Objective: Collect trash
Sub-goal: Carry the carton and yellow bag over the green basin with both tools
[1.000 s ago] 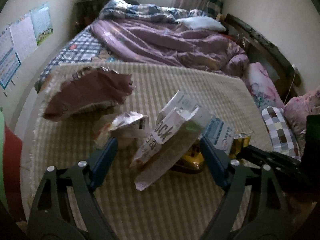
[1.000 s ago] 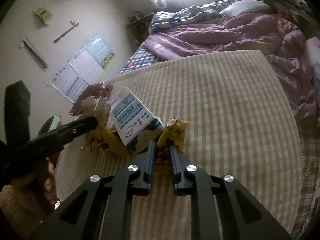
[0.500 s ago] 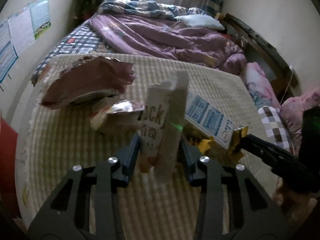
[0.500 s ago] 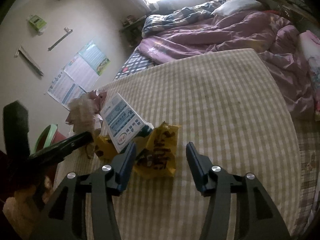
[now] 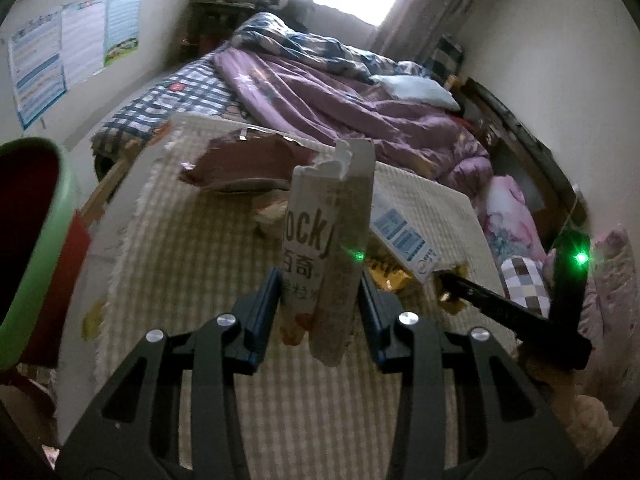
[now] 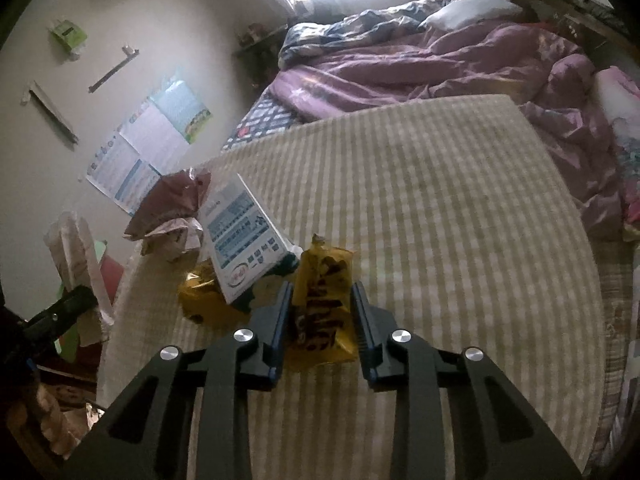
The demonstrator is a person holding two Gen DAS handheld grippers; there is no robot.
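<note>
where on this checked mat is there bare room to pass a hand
The checked mat is bare between the yellow wrapper and the purple quilt. Its wall-side corner is crowded: white carton, maroon bag, crumpled wrappers.

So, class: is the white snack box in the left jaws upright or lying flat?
Upright. The white snack box stands on end between the left gripper jaws, torn top edge uppermost, raised above the checked mat.

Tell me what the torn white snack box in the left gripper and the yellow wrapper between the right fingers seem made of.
Torn white snack box: likely thin matte cardboard; it stands stiff with a ragged, fibrous top edge. Yellow wrapper: probably glossy plastic film; it crinkles and catches light.
</note>
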